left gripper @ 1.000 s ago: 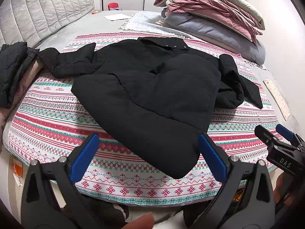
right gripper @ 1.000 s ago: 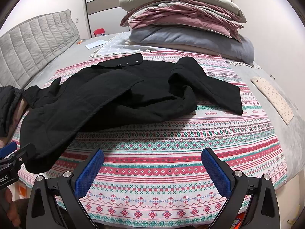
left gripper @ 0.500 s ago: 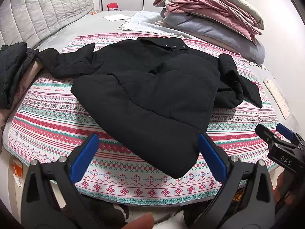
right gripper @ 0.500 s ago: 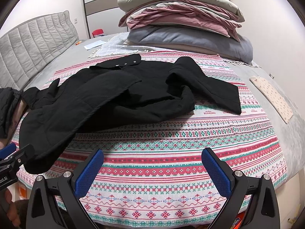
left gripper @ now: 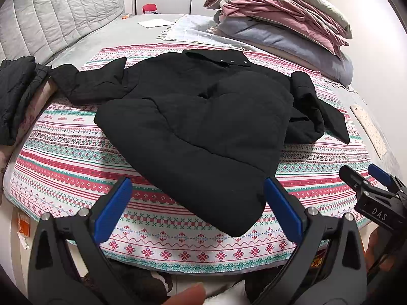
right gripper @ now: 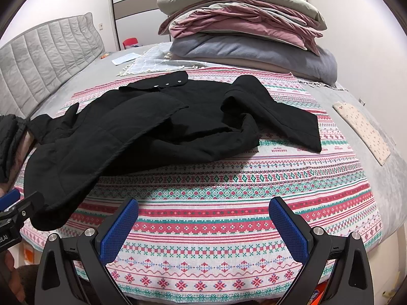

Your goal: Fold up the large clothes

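A: Where was the black jacket found?

B: It was spread on the patterned blanket that covered the bed, collar toward the far edge and hem reaching almost to the near edge. One front panel was seen turned over the body. One sleeve was stretched toward the bed's left edge; the other was bent back beside the body on the right.

A: And how were the grippers held?

B: The left gripper was held above the near edge, jaws spread wide, nothing pinched, the hem lying just beyond the blue pads. The right gripper was held over bare blanket at the near edge, jaws likewise spread and empty, well apart from the jacket.

A: What else was noted?

B: Folded bedding was stacked at the far right corner, and a quilted headboard was seen along the left edge.
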A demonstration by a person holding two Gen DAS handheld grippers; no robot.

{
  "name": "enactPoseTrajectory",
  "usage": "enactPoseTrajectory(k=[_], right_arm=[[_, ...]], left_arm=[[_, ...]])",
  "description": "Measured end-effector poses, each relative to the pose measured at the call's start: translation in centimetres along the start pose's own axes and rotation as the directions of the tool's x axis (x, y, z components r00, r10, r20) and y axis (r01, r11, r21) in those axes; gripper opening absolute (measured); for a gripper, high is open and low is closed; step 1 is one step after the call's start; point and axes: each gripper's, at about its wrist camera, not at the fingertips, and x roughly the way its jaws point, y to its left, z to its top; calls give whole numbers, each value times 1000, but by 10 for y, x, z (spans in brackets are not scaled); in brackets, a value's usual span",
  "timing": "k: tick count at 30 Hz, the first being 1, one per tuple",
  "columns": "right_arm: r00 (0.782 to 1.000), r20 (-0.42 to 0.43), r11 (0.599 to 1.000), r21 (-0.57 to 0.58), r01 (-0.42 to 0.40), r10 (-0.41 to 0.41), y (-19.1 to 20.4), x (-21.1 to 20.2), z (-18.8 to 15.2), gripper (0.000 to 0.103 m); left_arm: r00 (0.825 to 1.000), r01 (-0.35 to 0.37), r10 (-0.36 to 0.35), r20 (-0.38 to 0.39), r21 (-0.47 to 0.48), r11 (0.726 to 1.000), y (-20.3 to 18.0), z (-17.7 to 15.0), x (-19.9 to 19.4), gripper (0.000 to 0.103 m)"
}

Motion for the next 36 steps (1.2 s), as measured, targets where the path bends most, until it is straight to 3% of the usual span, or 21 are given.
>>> enactPoseTrajectory(k=[8,15,25,28,31,34,36], right_arm=[[1000,4,1000,-5,-4,4,1,3,1,103],[999,32,1000,27,-5,5,-4,4,3,103],[997,7,995,54,-79,78,-12,8,10,103],[994,7,992,68,-109,109,-18,7,15,103],[985,15,981,82,-174,173,-23,7,24,103],[976,24,970,109,-217,216,-31,13,32,103],[970,37,961,128,-244,241,-38,19,37,103]], left_arm=[[1000,11,-11,13,-27,1000,5,0,0,102],[997,82,-81,15,-96,992,19,0,3,102],[994,106,-106,4,-28,994,31,6,3,102],[987,163,-163,0,-69,984,44,9,6,102],[968,242,-250,-28,-159,957,59,15,18,102],[960,265,-276,-37,-186,946,59,19,33,102],[947,296,-316,-64,-212,931,55,21,49,101]])
